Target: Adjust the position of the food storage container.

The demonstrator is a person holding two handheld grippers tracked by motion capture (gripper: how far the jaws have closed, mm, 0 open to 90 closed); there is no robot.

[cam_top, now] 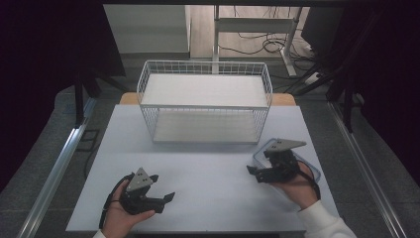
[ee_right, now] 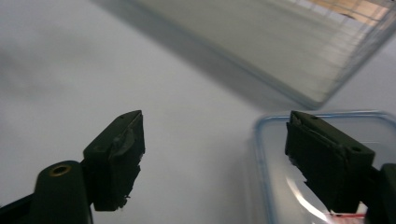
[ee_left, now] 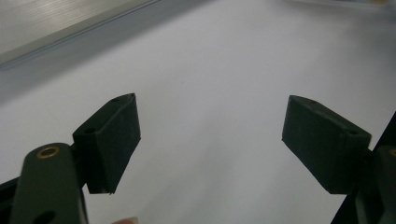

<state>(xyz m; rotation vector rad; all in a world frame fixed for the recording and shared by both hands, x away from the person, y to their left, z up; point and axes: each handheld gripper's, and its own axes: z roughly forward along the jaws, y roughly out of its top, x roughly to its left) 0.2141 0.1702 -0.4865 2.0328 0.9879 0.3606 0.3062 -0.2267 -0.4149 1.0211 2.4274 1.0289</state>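
Nearest to the camera in the high view, at the front left of the white desk (cam_top: 208, 173), the left gripper (cam_top: 166, 198) is held low in a hand (cam_top: 121, 215); its fingers (ee_left: 114, 140) stand wide apart with nothing between them, and under them there is the bare desk surface. Further back, in the middle of the desk, stands a white wire basket (cam_top: 205, 101) with two flat shelves, and both shelves are bare. At the right side, the right gripper (cam_top: 253, 172) is held over a clear plastic container (cam_top: 261, 157) with a bluish rim, which lies flat on the desk just in front of the right corner of the basket. In the right gripper view its fingers (ee_right: 116, 156) are also wide open and hold nothing: one finger hangs over the desk, the other over the container (ee_right: 280, 163). What is inside the container I cannot tell.
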